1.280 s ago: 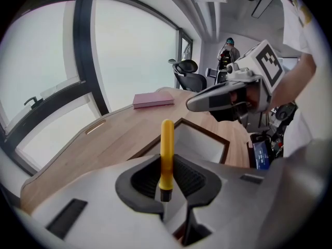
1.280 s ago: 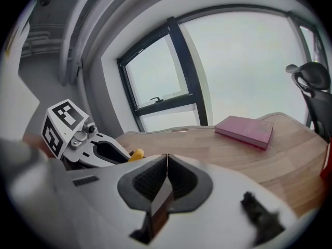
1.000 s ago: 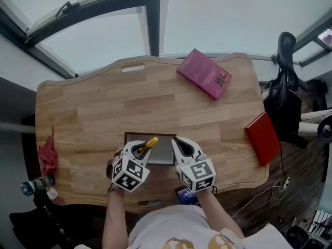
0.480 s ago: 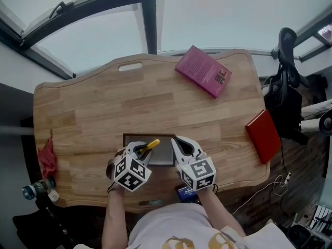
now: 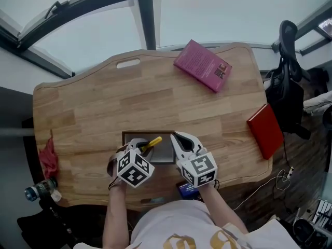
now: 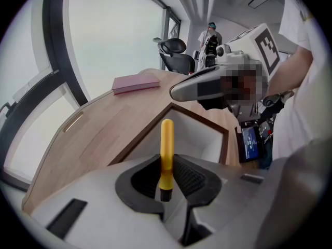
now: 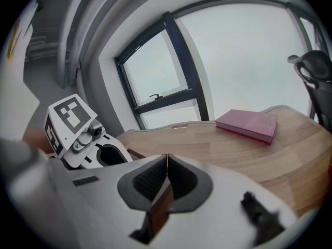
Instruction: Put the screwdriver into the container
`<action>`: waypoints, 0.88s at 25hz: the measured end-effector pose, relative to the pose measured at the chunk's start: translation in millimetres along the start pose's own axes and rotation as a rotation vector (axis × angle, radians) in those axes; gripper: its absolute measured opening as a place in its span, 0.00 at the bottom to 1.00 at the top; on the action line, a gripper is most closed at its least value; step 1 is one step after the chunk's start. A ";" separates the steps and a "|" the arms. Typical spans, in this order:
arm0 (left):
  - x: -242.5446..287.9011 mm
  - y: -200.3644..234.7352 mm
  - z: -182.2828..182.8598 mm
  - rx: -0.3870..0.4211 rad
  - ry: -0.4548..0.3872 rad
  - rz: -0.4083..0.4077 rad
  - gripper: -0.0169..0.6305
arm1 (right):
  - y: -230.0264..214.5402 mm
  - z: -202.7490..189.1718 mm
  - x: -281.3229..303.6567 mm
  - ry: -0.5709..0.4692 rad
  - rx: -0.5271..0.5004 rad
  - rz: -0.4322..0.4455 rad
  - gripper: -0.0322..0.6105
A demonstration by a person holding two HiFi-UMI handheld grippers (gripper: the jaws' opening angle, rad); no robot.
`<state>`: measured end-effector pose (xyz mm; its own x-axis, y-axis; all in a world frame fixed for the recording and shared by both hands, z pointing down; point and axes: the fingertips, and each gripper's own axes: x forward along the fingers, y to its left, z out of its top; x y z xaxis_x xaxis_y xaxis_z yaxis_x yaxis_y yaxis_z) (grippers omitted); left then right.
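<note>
- Two tools are seen in the head view at the near edge of the table (image 5: 104, 102): the left hand-held gripper (image 5: 141, 145) and the right hand-held gripper (image 5: 179, 139), one at each side of the container (image 5: 145, 133). The screwdriver (image 5: 152, 142) is held slanted over the left part of the container. A pink book (image 5: 202, 65) and a red book (image 5: 265, 130) are laid farther away, well apart.
- In the left gripper view, the screwdriver (image 6: 166, 154) is pinched between the jaws near its dark end. Its yellow handle is pointed out over the open container (image 6: 205, 119).
- In the right gripper view, the jaws are pressed together on the brown wall of the container (image 7: 162, 206).
</note>
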<state>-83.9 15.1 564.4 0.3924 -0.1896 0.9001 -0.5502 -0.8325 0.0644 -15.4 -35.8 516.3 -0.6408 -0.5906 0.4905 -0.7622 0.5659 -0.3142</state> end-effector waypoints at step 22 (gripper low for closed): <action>32.3 -15.0 -5.6 0.014 0.154 -0.106 0.15 | -10.6 1.8 -2.5 -0.004 0.015 0.015 0.10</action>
<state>-67.1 24.3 595.0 0.3293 -0.0190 0.9440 -0.5013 -0.8508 0.1578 -5.9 -41.4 516.9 -0.6528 -0.5841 0.4824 -0.7534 0.5665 -0.3337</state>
